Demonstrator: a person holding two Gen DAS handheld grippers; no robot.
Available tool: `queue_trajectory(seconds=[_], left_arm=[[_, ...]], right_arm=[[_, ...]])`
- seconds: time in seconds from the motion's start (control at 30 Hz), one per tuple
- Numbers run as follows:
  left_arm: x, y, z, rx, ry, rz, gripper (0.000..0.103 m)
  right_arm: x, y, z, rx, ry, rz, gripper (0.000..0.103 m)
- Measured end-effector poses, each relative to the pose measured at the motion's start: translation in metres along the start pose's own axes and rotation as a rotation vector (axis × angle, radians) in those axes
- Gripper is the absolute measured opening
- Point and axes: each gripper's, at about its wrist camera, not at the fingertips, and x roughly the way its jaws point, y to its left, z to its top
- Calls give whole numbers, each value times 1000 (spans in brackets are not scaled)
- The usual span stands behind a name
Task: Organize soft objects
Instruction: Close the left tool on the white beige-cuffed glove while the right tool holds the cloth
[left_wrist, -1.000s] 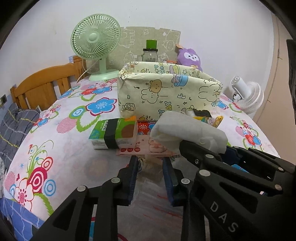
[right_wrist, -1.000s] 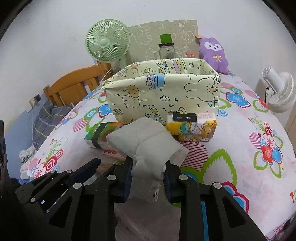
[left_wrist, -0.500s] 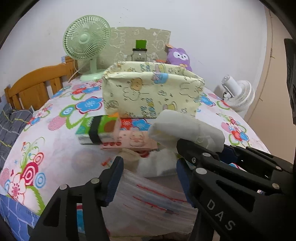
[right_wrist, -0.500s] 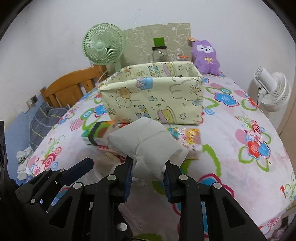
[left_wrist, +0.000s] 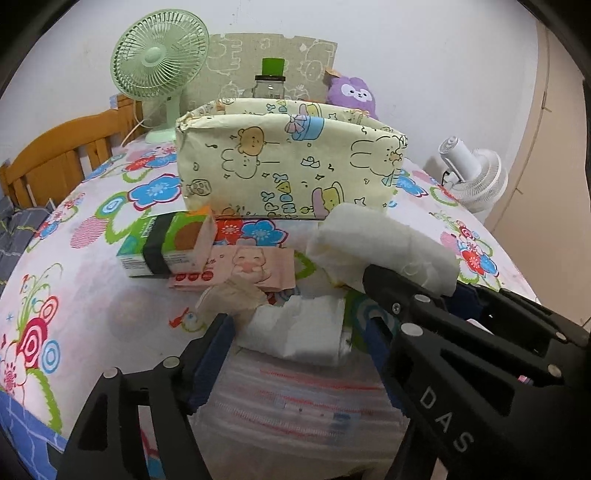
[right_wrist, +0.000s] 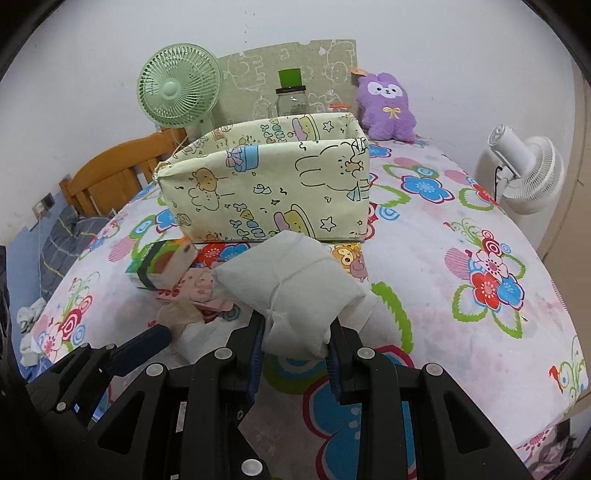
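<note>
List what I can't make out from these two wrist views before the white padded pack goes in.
- Floor of the yellow cartoon-print fabric bin: hidden by its own front wall in both views.
- Clear zip bag under the left gripper: contents blurred, partly covered by the fingers.
- Yellow cartoon tissue pack: mostly hidden behind the white padded pack held by the right gripper.
- Glass jar behind the bin: base hidden.

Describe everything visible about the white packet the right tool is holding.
The white soft paper-like pillow-shaped packet looks plump, with a raised seam running across its top. The right tool is shut on its near end, one blue-padded finger on each side. It is lifted clear of the flowered tablecloth and sticks forward towards the pale yellow cartoon-print fabric box, without touching it.
</note>
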Motion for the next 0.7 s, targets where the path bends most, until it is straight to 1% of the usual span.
queue_trajectory(seconds=[0.17, 0.2, 0.23, 0.27, 0.37, 0.4, 0.43, 0.47, 0.5, 0.7], left_arm=[[7, -3, 3, 7, 5, -17, 78], [8, -4, 3, 7, 8, -13, 70], [10, -4, 3, 8, 14, -3, 55], [12, -3, 3, 6, 24, 3, 55], [11, -3, 2, 16, 18, 12, 47], [11, -3, 2, 16, 18, 11, 32], [11, -3, 2, 13, 25, 7, 28], [10, -4, 2, 12, 22, 11, 27], [10, -3, 2, 12, 25, 12, 14], [9, -3, 1, 8, 23, 19, 13]], right_arm=[[5, -6, 3, 16, 5, -5, 31], [6, -7, 3, 19, 8, -6, 31], [7, -8, 3, 20, 10, -7, 31], [8, -8, 2, 20, 13, -7, 31], [8, -7, 1, 21, 19, -1, 32], [8, -7, 0, 21, 19, 0, 32], [8, -7, 0, 22, 19, 1, 32], [8, -7, 0, 21, 19, 1, 32], [8, -7, 0, 23, 19, 3, 32], [6, -7, 0, 24, 22, 14, 32]])
